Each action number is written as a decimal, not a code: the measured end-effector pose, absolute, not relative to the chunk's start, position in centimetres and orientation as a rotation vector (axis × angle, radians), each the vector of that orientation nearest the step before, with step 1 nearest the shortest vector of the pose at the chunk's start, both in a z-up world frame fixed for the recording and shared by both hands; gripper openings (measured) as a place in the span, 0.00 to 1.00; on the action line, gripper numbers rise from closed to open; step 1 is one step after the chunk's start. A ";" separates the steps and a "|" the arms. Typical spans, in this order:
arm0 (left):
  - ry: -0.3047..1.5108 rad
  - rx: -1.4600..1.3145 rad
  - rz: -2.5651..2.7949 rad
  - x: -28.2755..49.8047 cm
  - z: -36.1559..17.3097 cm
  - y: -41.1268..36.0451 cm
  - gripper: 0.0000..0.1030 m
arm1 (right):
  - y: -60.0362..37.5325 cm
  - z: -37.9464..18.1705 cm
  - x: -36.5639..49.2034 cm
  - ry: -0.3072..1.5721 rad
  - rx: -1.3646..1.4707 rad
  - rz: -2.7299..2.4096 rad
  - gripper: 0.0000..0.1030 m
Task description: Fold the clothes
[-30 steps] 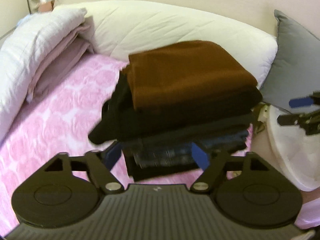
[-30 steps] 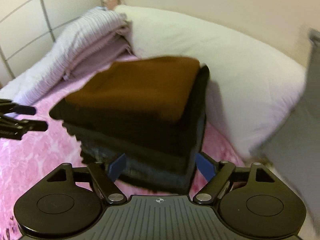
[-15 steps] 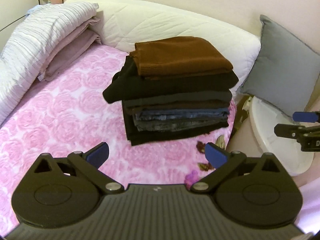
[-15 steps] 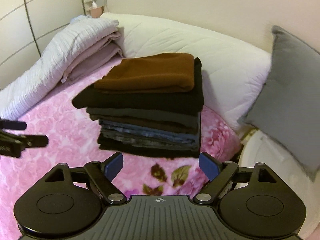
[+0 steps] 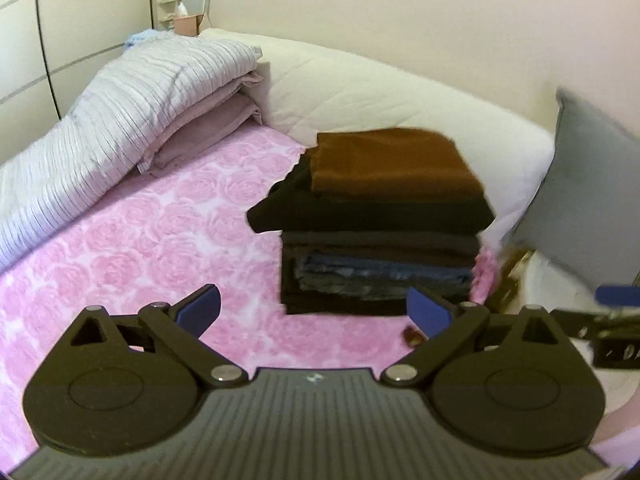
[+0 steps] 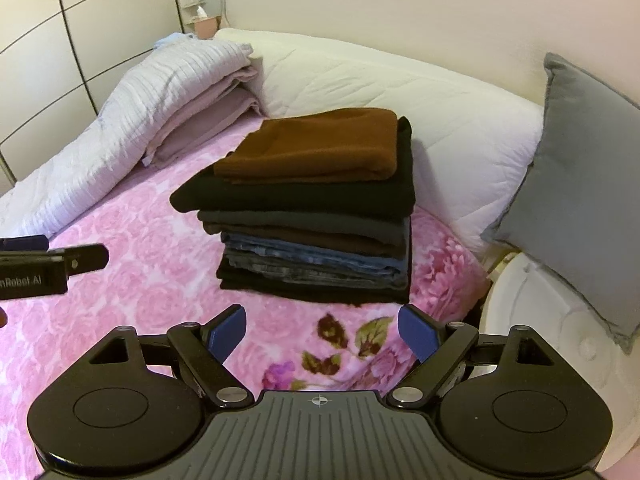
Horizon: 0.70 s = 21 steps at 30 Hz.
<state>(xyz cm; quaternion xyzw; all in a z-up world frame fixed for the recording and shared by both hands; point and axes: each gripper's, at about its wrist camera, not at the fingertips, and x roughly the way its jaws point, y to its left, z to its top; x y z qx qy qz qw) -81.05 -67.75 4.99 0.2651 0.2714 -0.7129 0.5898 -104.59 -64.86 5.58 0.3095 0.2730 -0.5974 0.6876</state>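
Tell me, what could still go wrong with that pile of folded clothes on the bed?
1. The stack of clothes is tall and sits on a soft pink blanket, so it might lean or topple.
2. The black garment sticks out past the layers below; it could slide off.
3. The stack stands near the bed's edge, by the white round object; a nudge from the open tongs might push it over.

Soft warm indoor light, no glare; left wrist view blurred, right wrist view sharp.

Even, slightly dim w/ pinkish cast on wall (image 6: 400,8) & white pillow (image 6: 380,92). Shadows faint: soft dark band under clothes stack (image 6: 312,216) on pink blanket (image 6: 132,264), dark layers lose detail. Left view motion-smeared, esp. stack (image 5: 380,216) edges & grey cushion (image 5: 588,184) far right. Heavy fisheye bend both views: wardrobe panels (image 6: 60,40) curve, corners vignetted black.
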 end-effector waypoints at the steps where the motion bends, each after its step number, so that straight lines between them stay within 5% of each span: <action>1: 0.661 0.608 -1.661 -81.3 5.1 -67.8 0.93 | -64.8 5.7 -104.9 0.608 0.688 -1.334 0.84; 7: 0.845 0.637 -1.632 -82.2 4.6 -68.5 0.91 | -64.9 5.9 -106.5 0.611 0.693 -1.313 0.84; 21: 0.675 0.762 -1.546 -84.4 4.9 -67.7 0.91 | -64.5 6.4 -107.4 0.591 0.687 -1.294 0.84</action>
